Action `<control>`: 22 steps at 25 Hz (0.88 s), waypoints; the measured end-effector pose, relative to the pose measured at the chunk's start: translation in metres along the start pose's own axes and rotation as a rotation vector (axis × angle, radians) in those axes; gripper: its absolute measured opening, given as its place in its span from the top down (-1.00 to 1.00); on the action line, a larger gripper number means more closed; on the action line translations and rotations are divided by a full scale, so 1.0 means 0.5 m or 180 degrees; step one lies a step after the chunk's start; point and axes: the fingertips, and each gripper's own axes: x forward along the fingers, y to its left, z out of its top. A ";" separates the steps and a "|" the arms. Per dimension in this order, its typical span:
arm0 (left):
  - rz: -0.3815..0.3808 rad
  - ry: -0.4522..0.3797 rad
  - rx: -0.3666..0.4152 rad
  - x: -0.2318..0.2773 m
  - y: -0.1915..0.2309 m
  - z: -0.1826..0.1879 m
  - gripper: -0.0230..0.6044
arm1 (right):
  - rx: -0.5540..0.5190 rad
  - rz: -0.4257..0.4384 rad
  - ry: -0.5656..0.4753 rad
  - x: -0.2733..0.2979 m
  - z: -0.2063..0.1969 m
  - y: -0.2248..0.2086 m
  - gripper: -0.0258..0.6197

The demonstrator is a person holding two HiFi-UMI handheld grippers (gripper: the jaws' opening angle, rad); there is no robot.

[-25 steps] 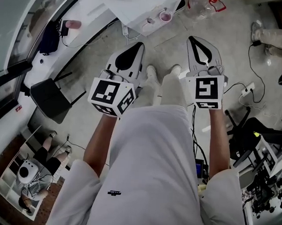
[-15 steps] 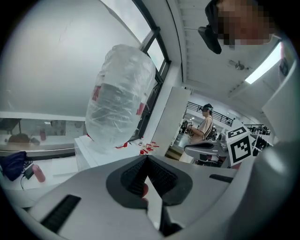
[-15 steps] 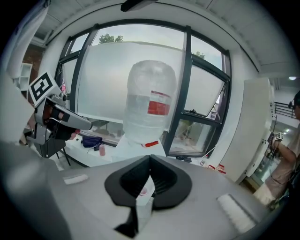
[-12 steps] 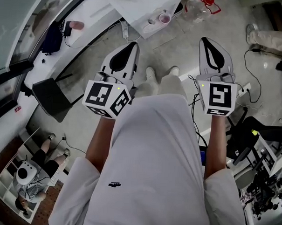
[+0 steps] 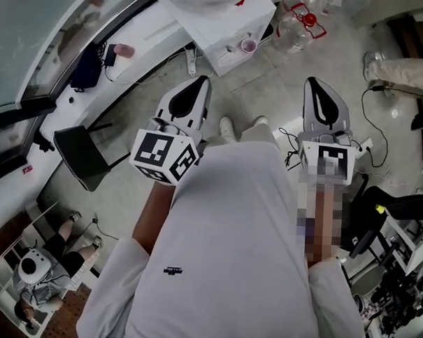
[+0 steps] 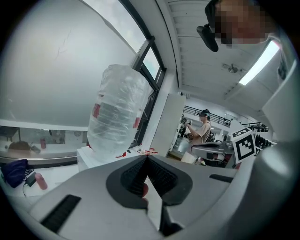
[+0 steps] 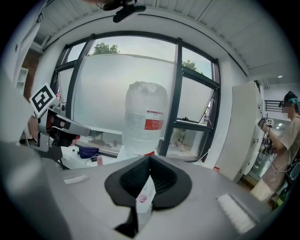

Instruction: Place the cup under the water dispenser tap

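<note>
Raised since a second ago: both the left gripper [image 5: 201,82] and the right gripper [image 5: 314,84], the right one also swung further toward the right edge of the head view. Brought deeper into that view meanwhile: the white water dispenser [image 5: 218,21] and the cup [image 5: 249,45].

Jaws of both clenched tip to tip, grasping nothing, with only a narrow slit behind the tips in each gripper view. Seen far off through the right slit: the cup, small and pink, upright on the dispenser's white ledge, well apart from either gripper and ahead between the two. No telling from here what it contains, nor whether it sits under the tap.

On top of the dispenser: a large clear water bottle [image 7: 146,117] with a red label and crinkled skin, fill level not readable. On the floor just right of the dispenser: clear jugs [image 5: 302,22] with red handles, contents not discernible. On the long white table [image 5: 151,36] by the window at left: a pink bottle [image 5: 123,51] and a dark blue bag [image 5: 86,65]. Beside that table: a black chair [image 5: 79,155].
</note>
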 end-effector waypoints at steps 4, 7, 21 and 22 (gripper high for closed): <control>-0.0013 -0.0050 0.0049 -0.019 0.000 0.011 0.93 | 0.0046 -0.0050 -0.0110 -0.019 0.019 0.009 0.89; -0.0020 -0.0092 0.0088 -0.025 0.001 0.024 0.93 | 0.0107 -0.0089 -0.0188 -0.029 0.026 0.015 0.89; -0.0096 -0.0169 0.0138 -0.022 -0.029 0.043 0.93 | 0.0222 -0.0015 -0.0259 -0.043 0.036 0.041 0.89; -0.0100 -0.0172 0.0141 -0.021 -0.031 0.044 0.93 | 0.0230 -0.0002 -0.0264 -0.043 0.036 0.042 0.89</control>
